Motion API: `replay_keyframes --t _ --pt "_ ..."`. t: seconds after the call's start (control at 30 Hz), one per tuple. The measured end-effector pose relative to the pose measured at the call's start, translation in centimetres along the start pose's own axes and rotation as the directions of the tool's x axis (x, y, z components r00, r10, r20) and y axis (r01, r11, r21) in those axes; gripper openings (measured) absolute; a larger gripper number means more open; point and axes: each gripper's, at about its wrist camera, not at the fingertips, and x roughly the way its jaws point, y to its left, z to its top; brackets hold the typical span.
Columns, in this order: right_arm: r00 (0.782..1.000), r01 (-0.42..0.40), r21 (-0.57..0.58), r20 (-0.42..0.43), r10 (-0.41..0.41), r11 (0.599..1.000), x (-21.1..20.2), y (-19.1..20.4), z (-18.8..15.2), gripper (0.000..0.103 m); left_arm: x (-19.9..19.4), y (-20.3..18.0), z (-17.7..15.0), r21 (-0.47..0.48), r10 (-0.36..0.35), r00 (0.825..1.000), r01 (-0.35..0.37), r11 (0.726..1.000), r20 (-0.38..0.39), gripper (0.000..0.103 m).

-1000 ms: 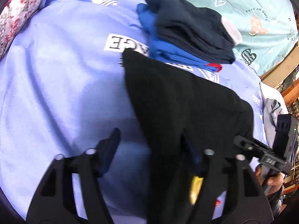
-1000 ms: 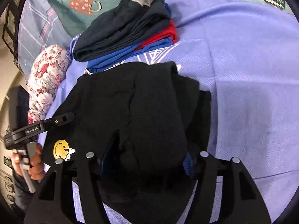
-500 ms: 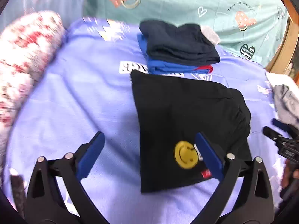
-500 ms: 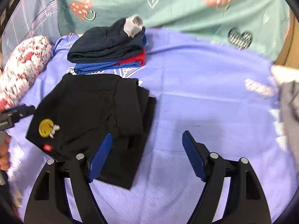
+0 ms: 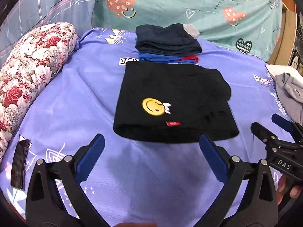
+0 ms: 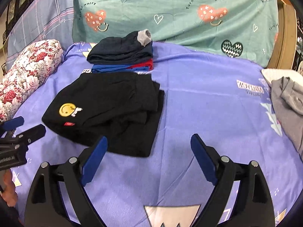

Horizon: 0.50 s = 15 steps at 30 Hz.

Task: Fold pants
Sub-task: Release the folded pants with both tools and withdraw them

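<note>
The black pants (image 5: 176, 102) lie folded into a thick rectangle on the purple bedsheet (image 5: 75, 98), a yellow smiley patch facing up. They also show in the right wrist view (image 6: 111, 109), where loose layers stick out on the right side. My left gripper (image 5: 151, 143) is open and empty, held just in front of the pants. My right gripper (image 6: 148, 141) is open and empty, near the pants' front right corner. Each gripper appears in the other's view: the right one (image 5: 278, 130) and the left one (image 6: 17, 128).
A stack of folded dark blue, blue and red clothes (image 5: 166, 45) sits behind the pants. A floral bolster (image 5: 32, 64) lies at the left. A phone (image 5: 19, 164) lies at the front left. Grey clothing (image 6: 287, 102) is piled at the right edge.
Both grippers let go of the pants, opened and pulled back toward the front. The pants now rest folded on the sheet.
</note>
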Motion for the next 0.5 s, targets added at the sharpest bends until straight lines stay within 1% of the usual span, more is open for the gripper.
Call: replay_keyframes --t 0.07,0.23,0.27,0.3,0.37,0.5 --pt "1.000 -0.010 0.008 0.002 0.010 1.000 -0.5 0.0 -0.4 0.090 -0.7 -0.3 -0.5 0.008 0.019 1.000 -0.019 1.000 0.013 0.101" --pt "1.000 -0.014 0.014 0.012 0.014 1.000 -1.3 -0.2 -0.9 0.090 -1.3 -0.7 -0.9 0.011 0.030 1.000 -0.030 0.999 0.002 0.101" --pt "1.000 -0.016 0.015 0.012 0.015 1.000 -1.4 -0.2 -0.9 0.091 -1.3 -0.8 -0.9 0.013 0.035 0.999 -0.035 0.999 -0.001 0.101" --pt "1.000 -0.018 0.017 0.010 0.017 1.000 -1.5 -0.2 -1.0 0.094 -1.4 -0.9 -1.0 0.015 0.040 0.999 -0.040 0.999 -0.004 0.101" --pt "1.000 -0.024 0.011 0.011 0.024 1.000 -1.7 -0.2 -1.2 0.095 -1.6 -1.0 -1.0 0.010 0.052 0.999 -0.052 0.999 -0.008 0.101" --pt "1.000 -0.007 -0.010 0.011 0.007 1.000 -2.0 0.3 -1.6 0.095 -1.9 -1.0 -1.3 -0.007 0.054 0.998 -0.054 0.999 -0.012 0.101"
